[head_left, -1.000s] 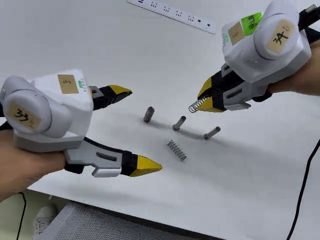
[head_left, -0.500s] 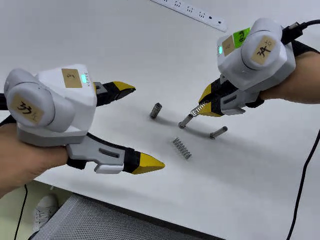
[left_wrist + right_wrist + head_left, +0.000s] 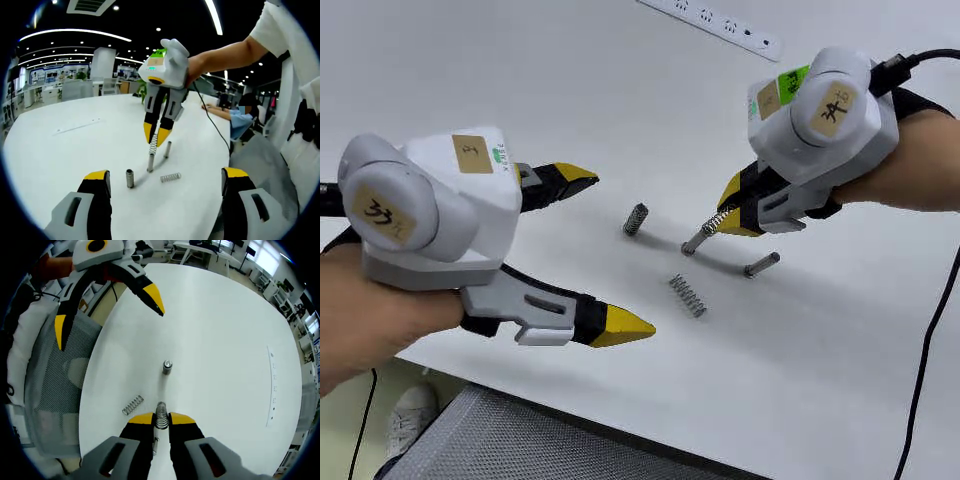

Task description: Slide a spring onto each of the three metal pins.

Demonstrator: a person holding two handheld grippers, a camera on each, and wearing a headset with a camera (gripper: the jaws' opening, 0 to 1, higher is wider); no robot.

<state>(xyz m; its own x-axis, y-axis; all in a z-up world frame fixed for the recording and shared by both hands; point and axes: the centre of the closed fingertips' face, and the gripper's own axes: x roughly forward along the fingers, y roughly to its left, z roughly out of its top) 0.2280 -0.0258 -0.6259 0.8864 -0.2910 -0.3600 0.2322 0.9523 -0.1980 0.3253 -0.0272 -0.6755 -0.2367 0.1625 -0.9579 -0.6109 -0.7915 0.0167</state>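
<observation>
Right hand-held gripper (image 3: pixel 730 215) pinching spring (image 3: pixel 716 222), jaws nearly closed. Spring hanging just above upright middle pin (image 3: pixel 693 243), axes almost lining up. Left hand-held gripper (image 3: pixel 617 252) gaping wide, empty, farther off. Second spring (image 3: pixel 687 296) lying on surface (image 3: pixel 520 80).

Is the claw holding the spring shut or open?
Shut on it: in the right gripper view the right gripper has its yellow tips pressed against both sides of the spring.
</observation>
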